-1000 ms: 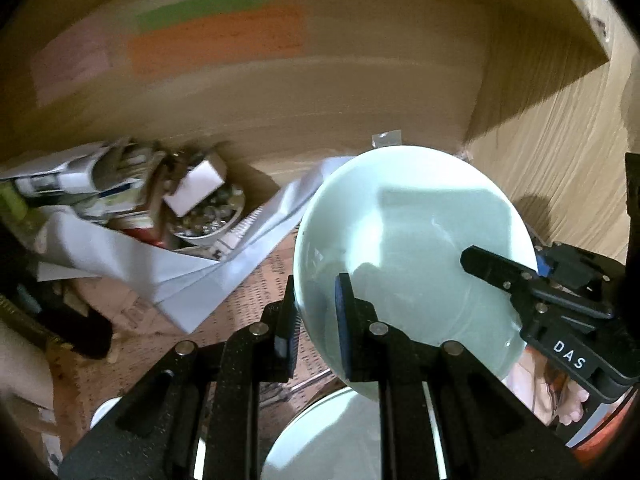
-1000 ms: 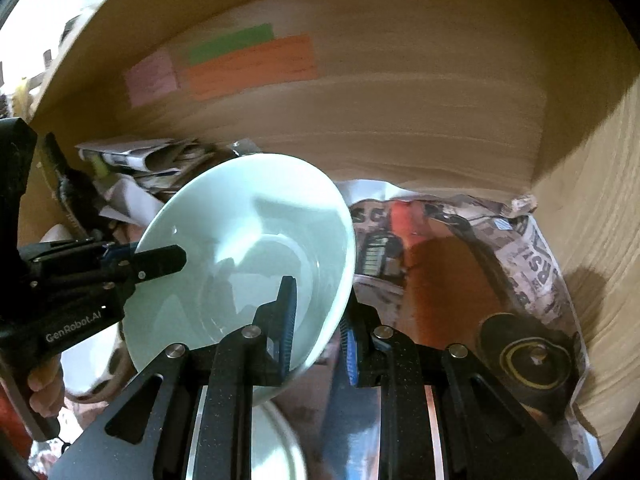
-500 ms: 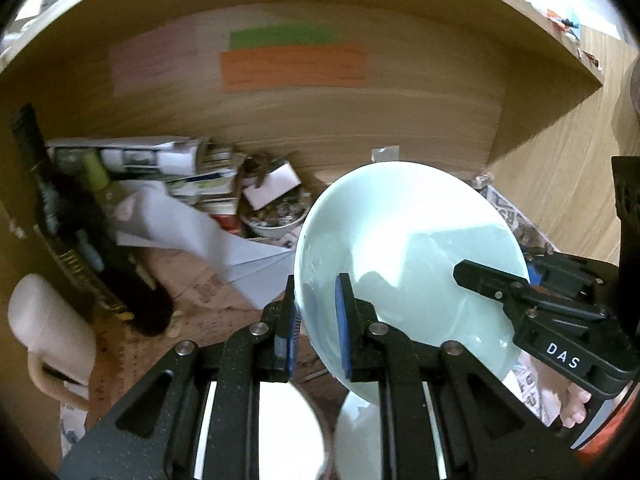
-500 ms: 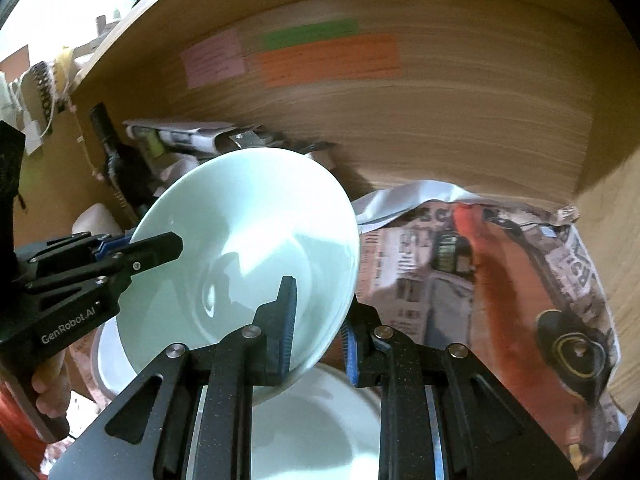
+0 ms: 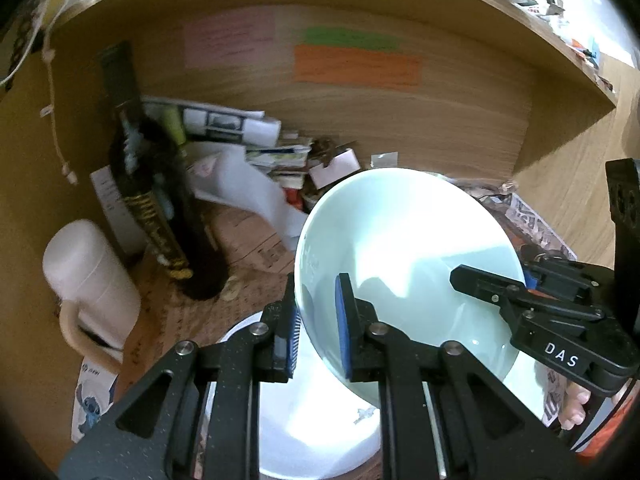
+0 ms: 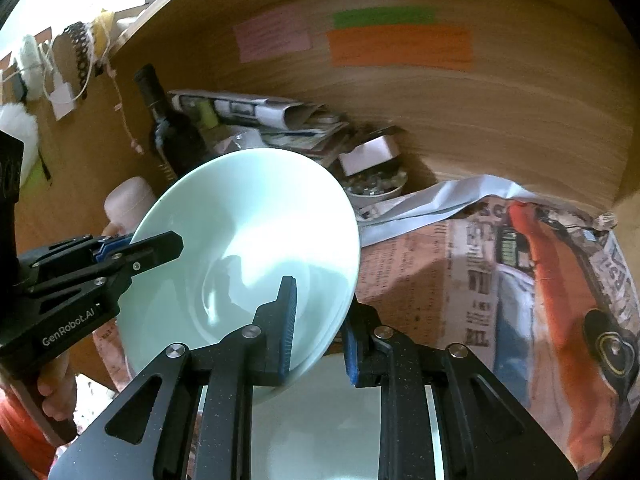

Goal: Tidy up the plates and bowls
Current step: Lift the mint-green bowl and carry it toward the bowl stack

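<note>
I observe a pale mint-green bowl (image 5: 404, 264), glossy, unpatterned and tilted, held in the air between both claws over the newspaper-lined bench (image 6: 460, 280). My left claw (image 5: 318, 320) is clamped on its left rim and my right claw (image 6: 320, 324) is clamped on the opposite rim. Directly below it sits a white dish (image 5: 316, 436), with a dark bottle (image 5: 160, 208) standing well to the left.

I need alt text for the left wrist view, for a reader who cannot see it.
Two black claws hold a pale green bowl by opposite rims: the left claw in the foreground, the right claw reaching in from the right. A white dish lies below, and a dark bottle stands left in a wooden shelf.
</note>
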{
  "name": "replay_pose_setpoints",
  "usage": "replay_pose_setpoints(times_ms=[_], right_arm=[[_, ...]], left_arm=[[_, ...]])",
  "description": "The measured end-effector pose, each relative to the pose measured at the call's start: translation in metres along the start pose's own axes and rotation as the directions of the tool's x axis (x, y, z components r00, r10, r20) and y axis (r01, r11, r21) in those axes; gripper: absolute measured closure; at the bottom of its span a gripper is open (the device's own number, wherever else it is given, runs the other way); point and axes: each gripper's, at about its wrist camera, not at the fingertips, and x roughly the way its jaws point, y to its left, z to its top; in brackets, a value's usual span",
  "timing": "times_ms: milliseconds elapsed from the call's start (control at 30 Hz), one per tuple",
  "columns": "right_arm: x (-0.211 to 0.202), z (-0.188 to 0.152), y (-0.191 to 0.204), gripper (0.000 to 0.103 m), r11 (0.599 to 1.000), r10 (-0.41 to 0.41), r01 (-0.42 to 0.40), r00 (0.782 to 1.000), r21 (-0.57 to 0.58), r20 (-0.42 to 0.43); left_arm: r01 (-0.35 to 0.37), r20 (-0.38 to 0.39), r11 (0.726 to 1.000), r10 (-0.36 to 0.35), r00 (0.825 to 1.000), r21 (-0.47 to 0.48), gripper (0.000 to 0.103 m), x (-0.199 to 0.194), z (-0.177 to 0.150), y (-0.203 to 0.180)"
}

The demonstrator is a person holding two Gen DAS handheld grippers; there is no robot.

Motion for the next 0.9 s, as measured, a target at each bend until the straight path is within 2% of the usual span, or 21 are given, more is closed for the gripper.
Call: replay_pose_setpoints(times_ms=[433, 900], right_arm=[[0.021, -0.010, 0.032, 0.084, 0.998, 0.040, -0.043, 0.997, -0.043, -0.065], [0.045, -0.019, 0.051, 0.084, 0.994, 0.051, -0.062, 0.990, -0.086, -0.130]], left_arm=[[-0.037, -0.025, 0.998, 0.035, 0.999, -0.053, 0.087, -0.012, -0.027, 0.034], [-0.066, -0.112, 0.994, 0.055, 0.992, -0.091, 0.087, 0.003, -0.054, 0.058]])
